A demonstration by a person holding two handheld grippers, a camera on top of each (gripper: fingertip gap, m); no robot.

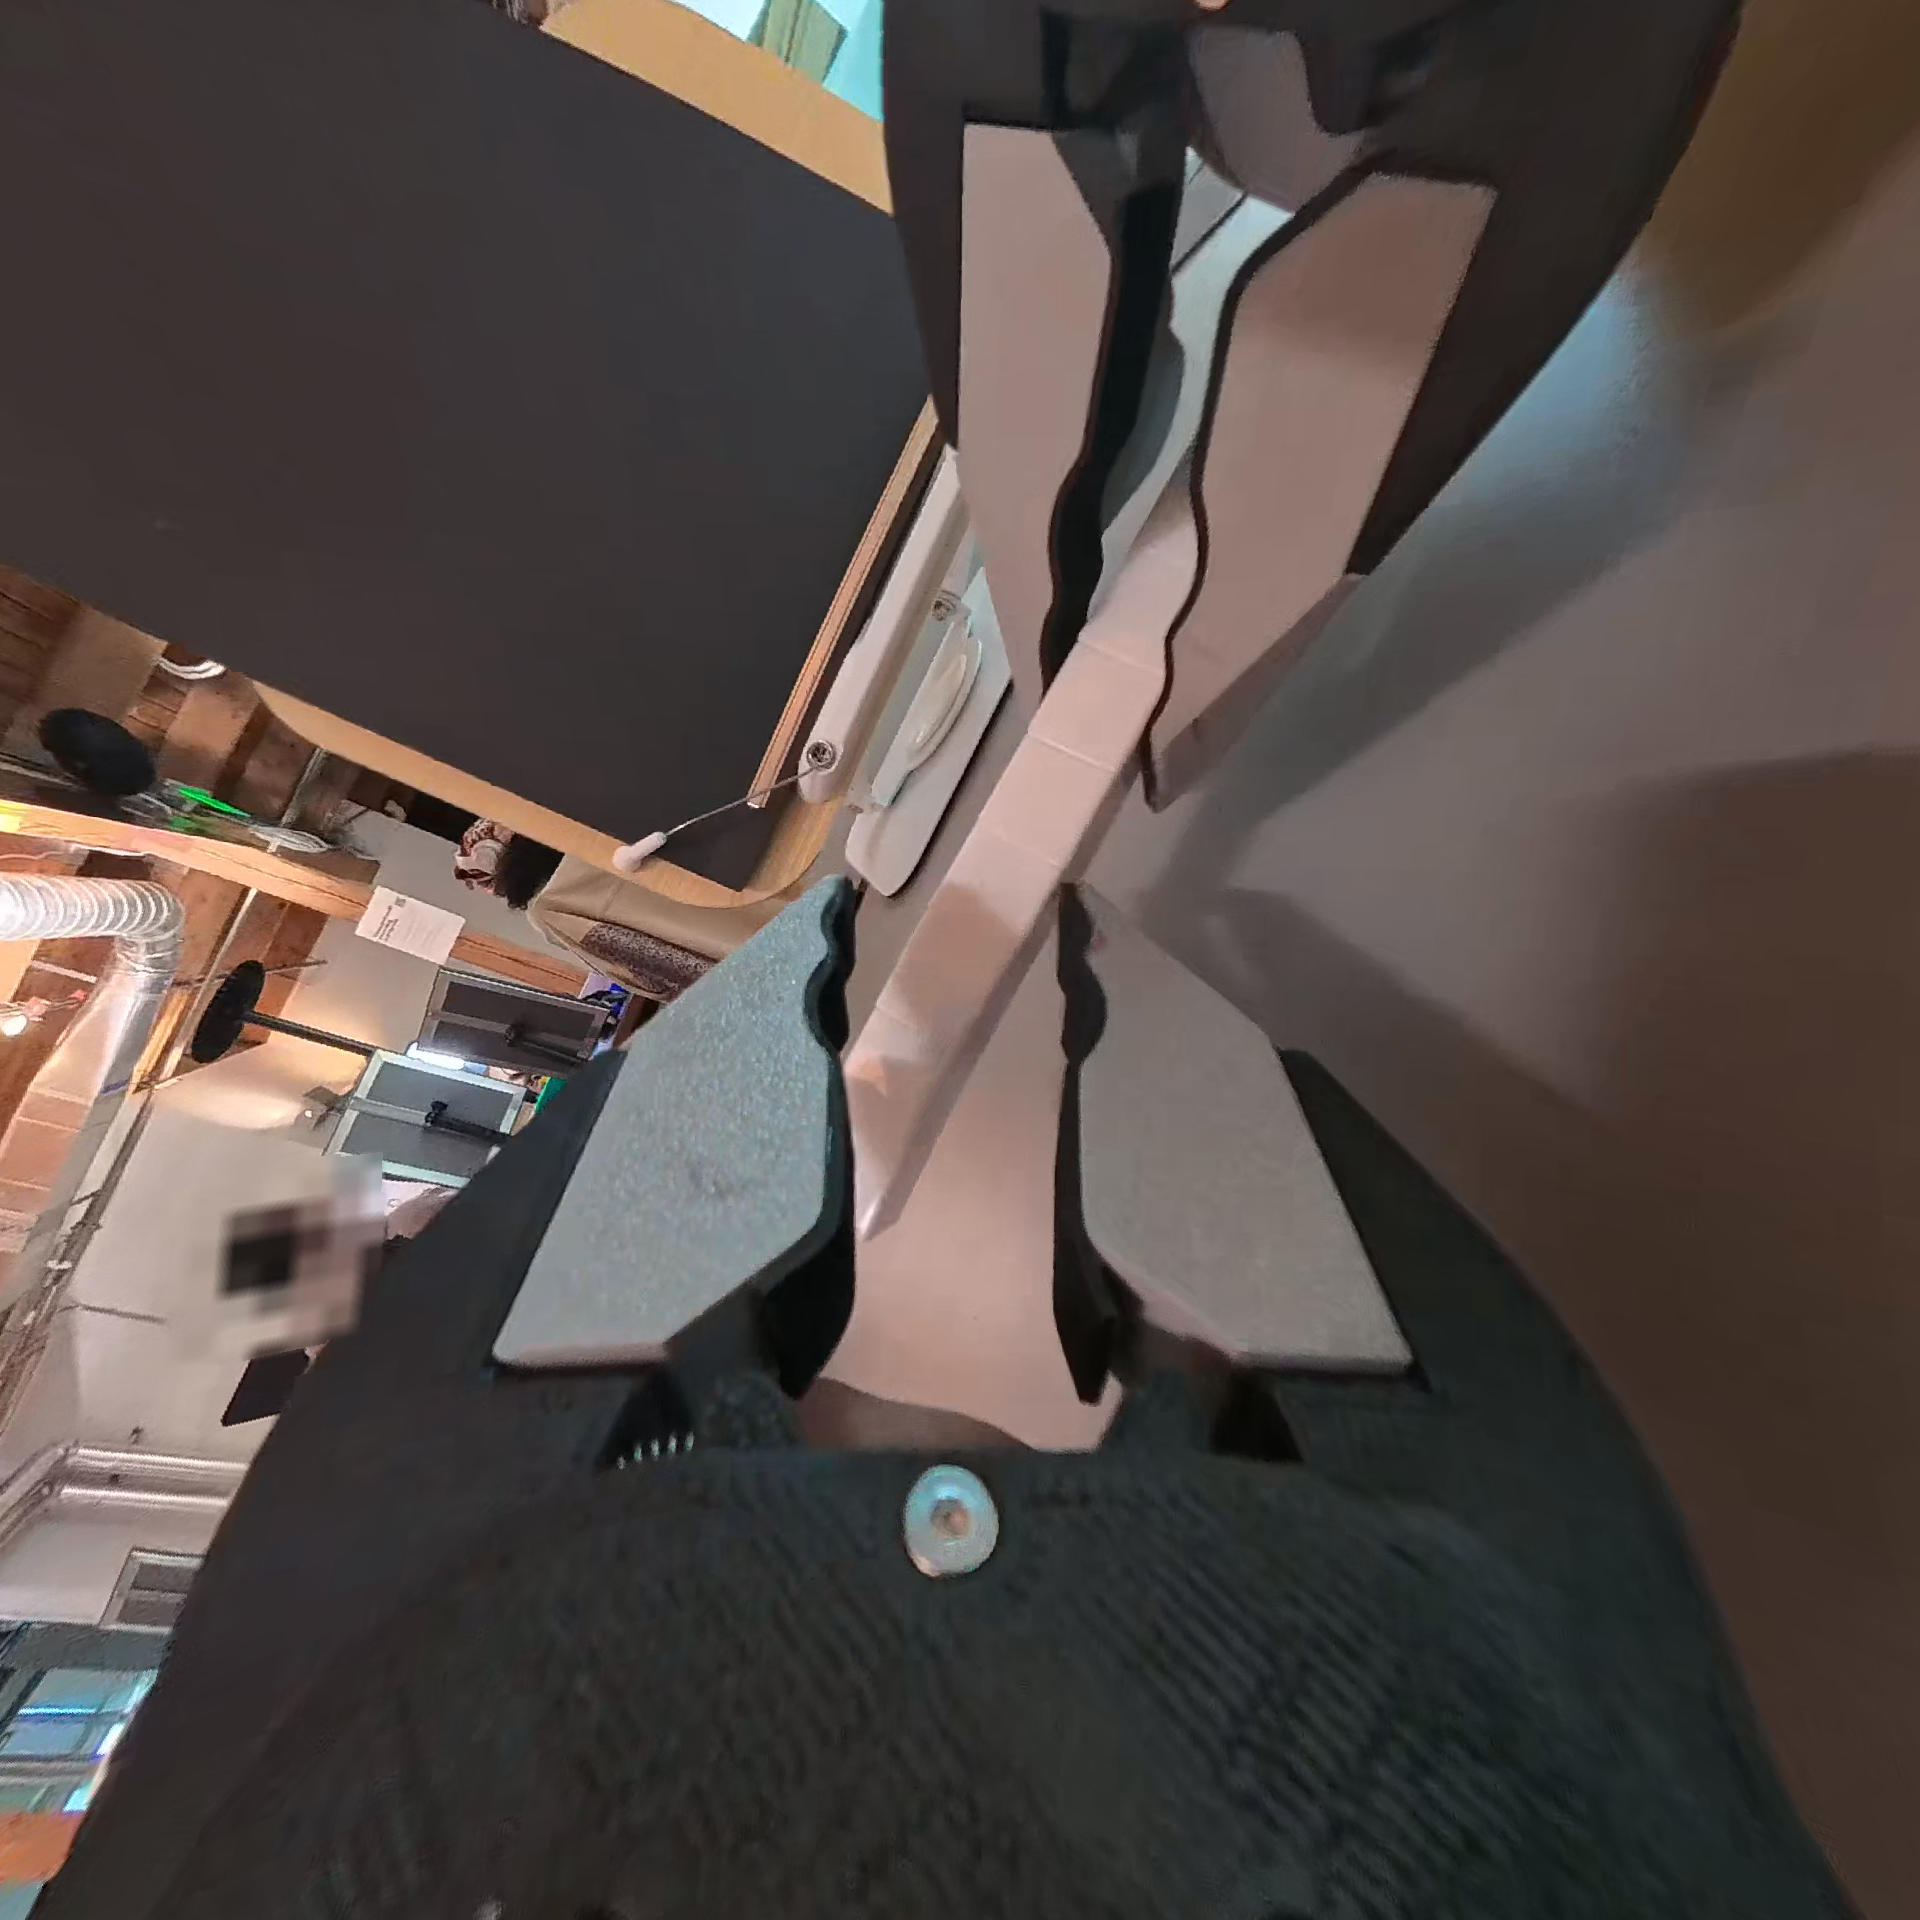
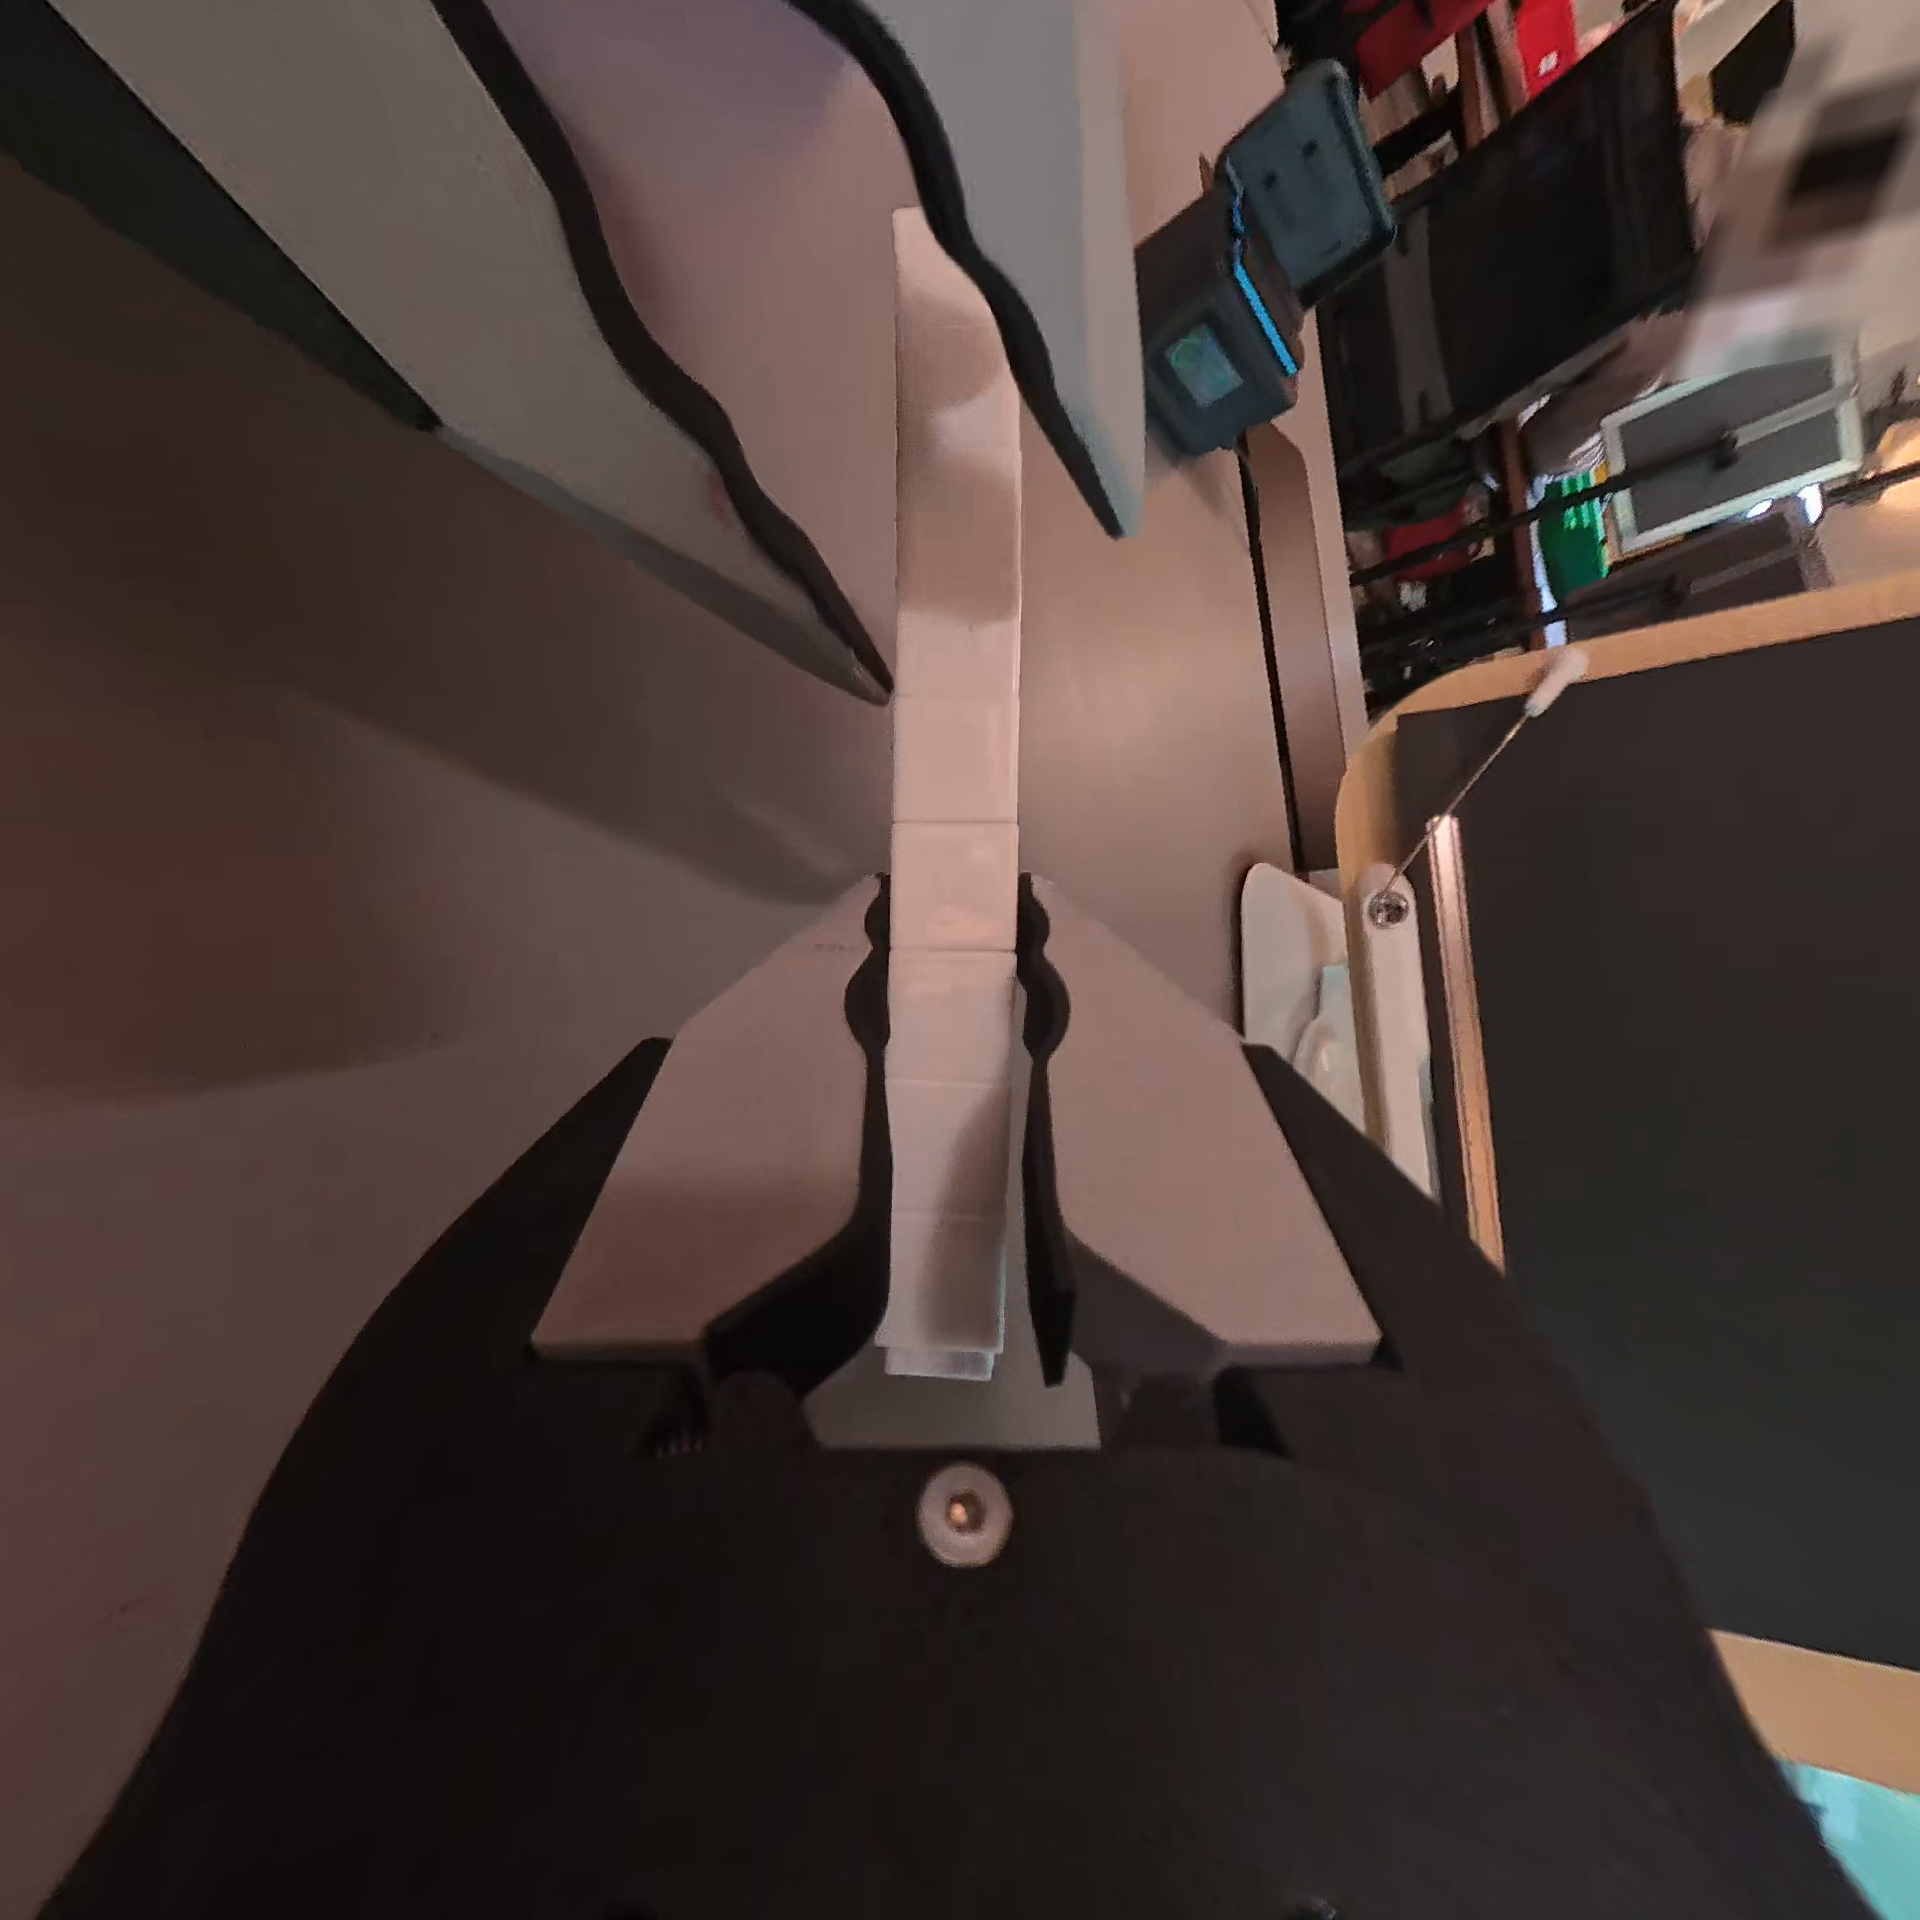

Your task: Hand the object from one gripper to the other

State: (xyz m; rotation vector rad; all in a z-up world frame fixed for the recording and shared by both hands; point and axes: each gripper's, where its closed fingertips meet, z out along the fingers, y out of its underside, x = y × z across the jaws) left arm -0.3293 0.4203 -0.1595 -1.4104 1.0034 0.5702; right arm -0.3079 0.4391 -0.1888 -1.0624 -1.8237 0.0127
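Observation:
A long white segmented bar (image 2: 956,727) runs between the two grippers, which face each other. My right gripper (image 2: 956,894) is shut on the bar, with both pads pressed against its near part. The bar's near end sits deep between the fingers. My left gripper (image 1: 956,914) is open. The bar (image 1: 1039,810) passes slantwise between its fingers, with a gap on the left side and its end deep inside. The right gripper (image 1: 1101,727) shows at the top of the left wrist view, closed on the bar. The left gripper (image 2: 997,608) shows at the top of the right wrist view, its fingers spread around the bar's far end.
A black panel with a light wood rim (image 1: 416,364) stands close by and also shows in the right wrist view (image 2: 1714,1143). A white bracket (image 1: 914,727) with a thin wire sits at its edge. A small camera (image 2: 1247,312) rides on the left gripper. Cluttered shelves (image 2: 1558,364) lie behind. My hands' fingertips stand some 5 centimetres from each other.

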